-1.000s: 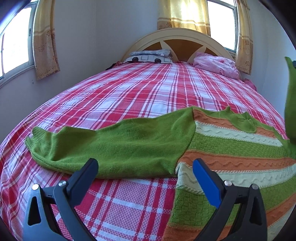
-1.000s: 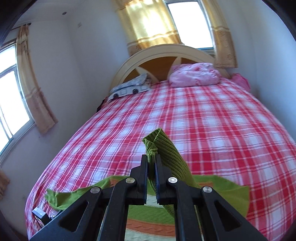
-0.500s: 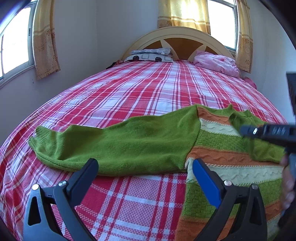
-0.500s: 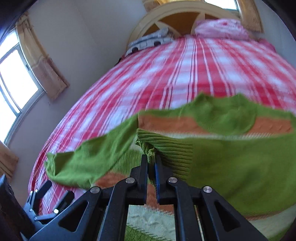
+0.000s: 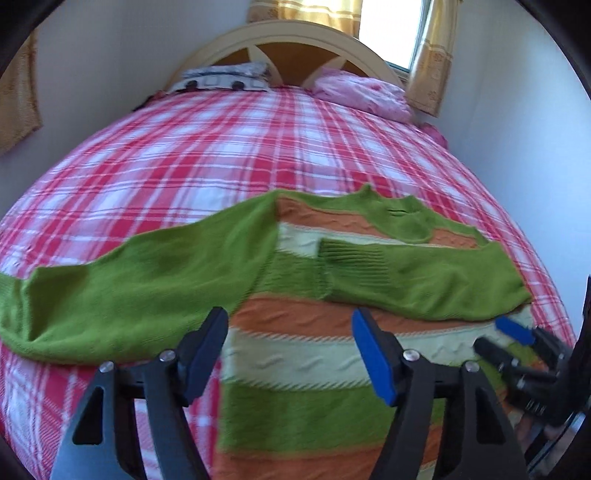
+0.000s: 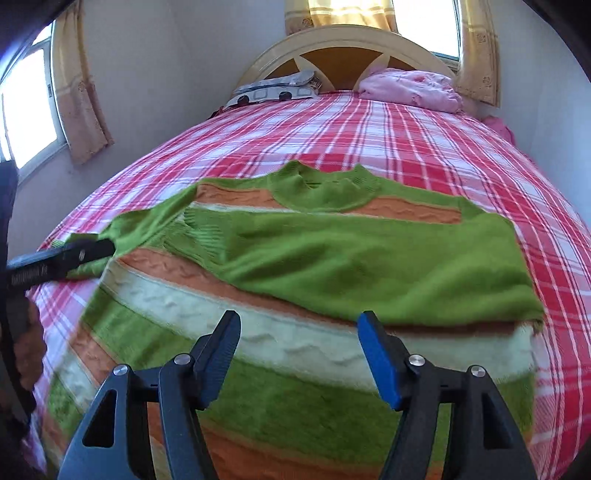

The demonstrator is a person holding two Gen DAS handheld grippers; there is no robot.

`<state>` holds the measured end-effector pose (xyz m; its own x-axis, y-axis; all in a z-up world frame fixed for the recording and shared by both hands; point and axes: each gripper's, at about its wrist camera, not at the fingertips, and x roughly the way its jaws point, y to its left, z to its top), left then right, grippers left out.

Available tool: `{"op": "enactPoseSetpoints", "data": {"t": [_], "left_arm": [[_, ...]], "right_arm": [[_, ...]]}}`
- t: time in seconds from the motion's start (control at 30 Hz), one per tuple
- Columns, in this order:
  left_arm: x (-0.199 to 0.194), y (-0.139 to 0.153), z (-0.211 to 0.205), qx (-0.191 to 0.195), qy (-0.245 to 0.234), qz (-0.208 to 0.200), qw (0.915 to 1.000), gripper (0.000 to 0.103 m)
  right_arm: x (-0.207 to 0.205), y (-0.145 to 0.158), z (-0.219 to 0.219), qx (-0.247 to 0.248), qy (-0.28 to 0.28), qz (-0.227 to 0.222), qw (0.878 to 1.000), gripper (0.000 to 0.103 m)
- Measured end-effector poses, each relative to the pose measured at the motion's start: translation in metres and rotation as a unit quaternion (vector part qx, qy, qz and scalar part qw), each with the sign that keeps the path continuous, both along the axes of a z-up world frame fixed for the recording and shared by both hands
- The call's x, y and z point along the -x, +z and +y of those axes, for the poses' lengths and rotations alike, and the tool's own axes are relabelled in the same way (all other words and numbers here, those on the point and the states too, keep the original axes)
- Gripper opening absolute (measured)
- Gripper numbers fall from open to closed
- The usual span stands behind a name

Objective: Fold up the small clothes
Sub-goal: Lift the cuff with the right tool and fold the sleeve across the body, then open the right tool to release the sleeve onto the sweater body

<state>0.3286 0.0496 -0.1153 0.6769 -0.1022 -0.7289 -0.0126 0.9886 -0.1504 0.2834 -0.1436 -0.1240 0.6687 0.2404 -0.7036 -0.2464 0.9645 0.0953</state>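
Right gripper jaws just opened, empty above the striped sweater

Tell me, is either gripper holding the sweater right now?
No. The right gripper has just opened and let go of the folded sleeve; the left gripper, now closing, grips nothing of the sweater.

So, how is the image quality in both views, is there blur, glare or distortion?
Left wrist view: sweater and right claw smeared by motion blur; window blown out. Right wrist view: sharper, near stripes soft, left window glaring. Both: fisheye bulges the bed, corners dark.
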Motion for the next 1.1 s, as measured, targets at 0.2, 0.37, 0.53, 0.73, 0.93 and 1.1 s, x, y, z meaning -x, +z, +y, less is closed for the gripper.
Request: {"op": "enactPoseSetpoints", "data": {"t": [0.2, 0.37, 0.53, 0.73, 0.93, 1.1], "left_arm": [[-0.045, -0.02, -0.034, 0.006, -0.02, 0.048, 0.9986, 0.071], [-0.066, -0.045, -0.046, 0.016, -0.017, 0.085, 0.9961, 0.05], [-0.054, -0.036, -0.04, 0.033, 0.002, 0.063, 0.9974, 0.011], [-0.045, -0.019, -0.031, 0.039, 0.004, 0.041, 0.9984, 0.01], [-0.035, -0.003, -0.009, 0.04, 0.029, 0.009, 0.9987, 0.01], [-0.033, -0.022, -0.001, 0.037, 0.028, 0.027, 0.9986, 0.01]], "right_arm": [[0.006, -0.005, -0.021, -0.048, -0.01, -0.002, 0.999, 0.073], [0.005, -0.011, -0.023, -0.059, -0.011, -0.003, 0.998, 0.074], [0.01, -0.006, -0.025, -0.068, -0.007, -0.019, 0.997, 0.074], [0.009, -0.006, -0.023, -0.059, -0.008, -0.018, 0.998, 0.074], [0.009, -0.008, -0.023, -0.059, -0.005, -0.011, 0.998, 0.074], [0.004, -0.015, -0.023, -0.057, -0.007, 0.008, 0.998, 0.075]]}}
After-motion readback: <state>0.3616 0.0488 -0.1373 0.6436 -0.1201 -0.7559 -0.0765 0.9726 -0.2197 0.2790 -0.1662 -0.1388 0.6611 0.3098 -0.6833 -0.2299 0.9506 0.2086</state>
